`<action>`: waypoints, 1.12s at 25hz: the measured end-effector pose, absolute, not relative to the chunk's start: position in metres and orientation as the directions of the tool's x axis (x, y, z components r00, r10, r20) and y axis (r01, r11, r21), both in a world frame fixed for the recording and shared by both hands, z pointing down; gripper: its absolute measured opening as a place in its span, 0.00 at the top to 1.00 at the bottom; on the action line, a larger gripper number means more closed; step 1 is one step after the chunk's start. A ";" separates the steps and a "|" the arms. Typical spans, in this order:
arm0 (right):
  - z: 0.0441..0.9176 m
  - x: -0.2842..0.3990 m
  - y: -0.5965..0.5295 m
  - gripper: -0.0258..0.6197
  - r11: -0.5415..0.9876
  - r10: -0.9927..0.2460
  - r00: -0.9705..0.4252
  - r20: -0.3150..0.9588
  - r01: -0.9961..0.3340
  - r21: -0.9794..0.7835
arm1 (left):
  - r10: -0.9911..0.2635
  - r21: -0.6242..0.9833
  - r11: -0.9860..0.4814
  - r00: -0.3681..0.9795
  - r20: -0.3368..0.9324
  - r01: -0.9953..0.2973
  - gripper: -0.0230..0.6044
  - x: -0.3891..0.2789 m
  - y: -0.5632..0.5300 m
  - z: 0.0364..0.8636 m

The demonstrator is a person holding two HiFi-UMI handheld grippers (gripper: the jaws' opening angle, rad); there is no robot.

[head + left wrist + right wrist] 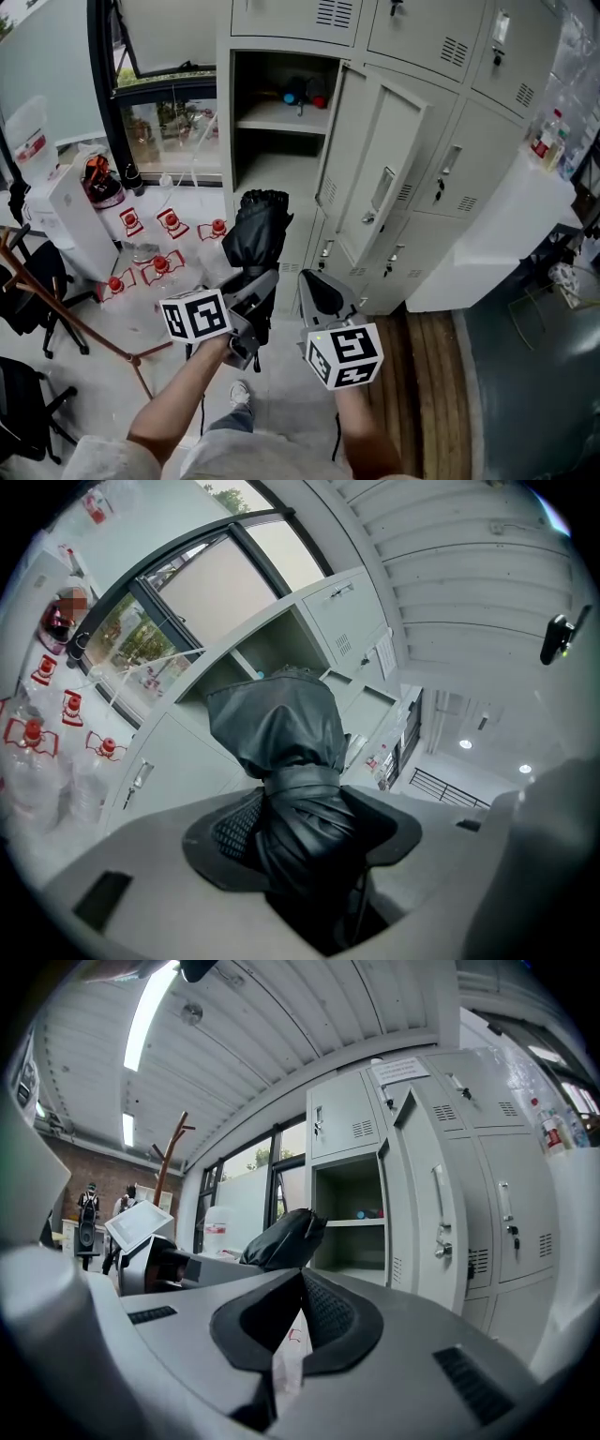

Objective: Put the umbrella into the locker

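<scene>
A folded black umbrella [255, 234] sticks out forward from my left gripper [251, 292], which is shut on its lower part. In the left gripper view the umbrella [281, 733] fills the middle between the jaws of the left gripper [302, 834]. It points at the open locker compartment [279, 141], whose door [375, 173] swings out to the right. That compartment [267, 653] lies a short way ahead. My right gripper [322, 292] hangs beside the left one, shut on nothing. Its own view shows the right gripper [300, 1283], the umbrella [281, 1239] and the open locker [354, 1227].
Small coloured items [305, 94] sit on the shelf inside the open compartment. Several red-capped water bottles [155, 248] stand on the floor at left, near a wooden coat stand [66, 305]. A white counter [506, 234] with a bottle [544, 136] juts out at right.
</scene>
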State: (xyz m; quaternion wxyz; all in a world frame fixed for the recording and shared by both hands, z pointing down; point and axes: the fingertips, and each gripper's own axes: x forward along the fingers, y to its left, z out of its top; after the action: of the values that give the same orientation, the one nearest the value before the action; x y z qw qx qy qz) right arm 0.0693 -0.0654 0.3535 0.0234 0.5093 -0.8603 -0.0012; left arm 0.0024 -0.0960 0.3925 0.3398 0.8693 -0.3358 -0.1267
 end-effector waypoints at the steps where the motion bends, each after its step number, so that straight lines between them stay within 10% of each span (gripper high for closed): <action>1: 0.353 0.066 -0.076 0.96 0.481 -0.876 -0.480 0.038 -0.876 0.027 | -0.667 0.676 -0.544 0.745 0.011 -0.497 0.56 0.000 -0.106 0.394; 28: 0.339 0.020 -0.268 0.96 0.333 -0.942 -0.329 0.065 -0.940 0.072 | -0.511 0.488 -0.657 0.815 0.271 -0.574 0.56 -0.012 -0.319 0.413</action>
State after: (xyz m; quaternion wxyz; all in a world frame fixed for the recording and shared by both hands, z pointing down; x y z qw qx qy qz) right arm 0.0199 -0.2677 0.3392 0.0473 0.5773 -0.8151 -0.0104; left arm -0.0124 -0.3187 0.4129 0.2865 0.9087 -0.2987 0.0552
